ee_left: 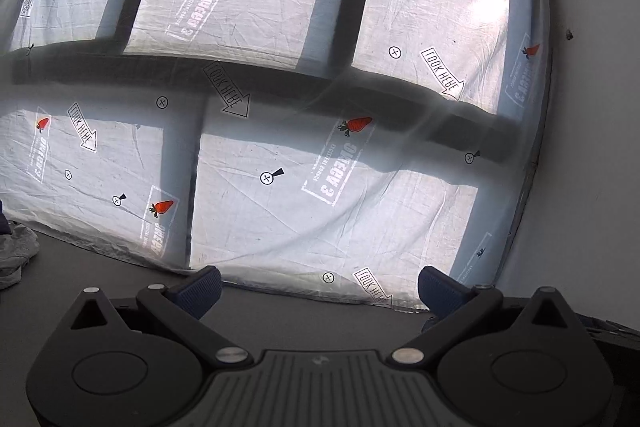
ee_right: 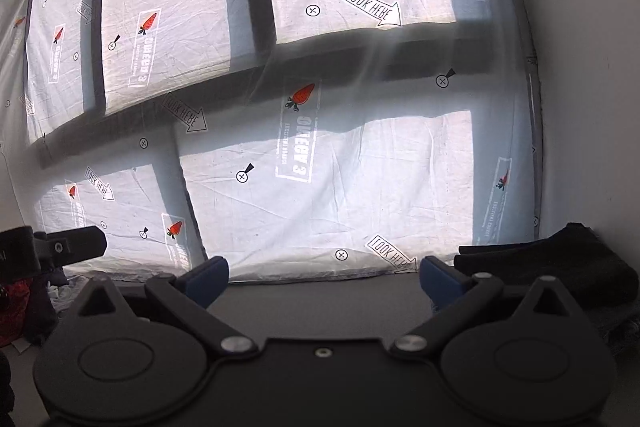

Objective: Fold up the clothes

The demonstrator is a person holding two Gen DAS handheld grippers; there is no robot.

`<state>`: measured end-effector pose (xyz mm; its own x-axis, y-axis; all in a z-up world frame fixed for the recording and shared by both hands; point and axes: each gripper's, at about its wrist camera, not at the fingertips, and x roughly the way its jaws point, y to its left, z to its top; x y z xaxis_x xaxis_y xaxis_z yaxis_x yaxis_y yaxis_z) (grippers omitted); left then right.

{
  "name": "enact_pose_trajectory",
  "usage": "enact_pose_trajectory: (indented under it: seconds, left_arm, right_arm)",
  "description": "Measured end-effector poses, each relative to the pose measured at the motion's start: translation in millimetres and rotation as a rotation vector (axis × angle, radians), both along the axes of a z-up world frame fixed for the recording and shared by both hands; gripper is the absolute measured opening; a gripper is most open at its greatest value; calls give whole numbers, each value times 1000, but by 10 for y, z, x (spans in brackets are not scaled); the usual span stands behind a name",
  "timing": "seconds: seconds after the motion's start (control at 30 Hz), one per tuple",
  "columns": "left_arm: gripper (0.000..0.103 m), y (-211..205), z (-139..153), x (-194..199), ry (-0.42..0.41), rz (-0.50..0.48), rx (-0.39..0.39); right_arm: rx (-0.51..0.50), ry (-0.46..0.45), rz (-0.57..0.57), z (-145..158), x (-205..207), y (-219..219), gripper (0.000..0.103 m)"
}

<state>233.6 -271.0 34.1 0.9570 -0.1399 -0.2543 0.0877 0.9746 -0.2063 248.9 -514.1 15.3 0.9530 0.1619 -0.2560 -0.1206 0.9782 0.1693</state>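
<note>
Both grippers empty, between garments.
Left gripper (ee_left: 318, 285) and right gripper (ee_right: 324, 277) jaws wide, holding nothing. Folded black garment (ee_right: 560, 263) at the tabletop's (ee_right: 320, 303) right edge; grey garment (ee_left: 16, 251) awaits at left. Approach low, grasp an edge.

Both wrist views toward sheet-covered window (ee_left: 280, 155)
</note>
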Motion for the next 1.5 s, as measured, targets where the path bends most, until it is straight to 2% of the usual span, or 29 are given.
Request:
enact_pose_trajectory:
  seconds: [0.1, 0.2, 0.3, 0.5, 0.6, 0.7, 0.83, 0.97, 1.23, 1.5]
  left_arm:
    - [103, 498, -2, -224, 10, -2, 18]
    - [103, 948, -6, -398, 41, -1, 85]
    - [103, 1421, -16, -621, 92, -10, 132]
    - [103, 2284, -80, -1071, 157, -7, 115]
    - [103, 2651, -112, -1275, 187, 0, 99]
    - [103, 2901, -171, -1465, 218, 16, 114]
    - [103, 3095, -299, -1624, 306, -10, 110]
    - [103, 3148, -405, -1766, 340, -29, 138]
    - [103, 3220, -522, -1872, 379, -40, 124]
    - [103, 3210, -492, -1904, 364, -51, 124]
  right_arm:
    - [28, 11, 12, 30, -193, 537, 103]
    - [41, 23, -2, 39, -403, 1073, 103]
    - [5, 57, 5, 13, -624, 1695, 103]
    - [-33, 131, -37, -15, -1152, 2727, 103]
    - [-42, 186, -46, -91, -1370, 3035, 103]
    - [-61, 259, -59, -188, -1597, 3324, 103]
    - [-65, 362, -69, -289, -1814, 3508, 103]
    - [-84, 415, -94, -384, -1949, 3589, 103]
    - [-135, 386, -112, -379, -2114, 3648, 103]
    - [-144, 357, -119, -326, -2143, 3627, 103]
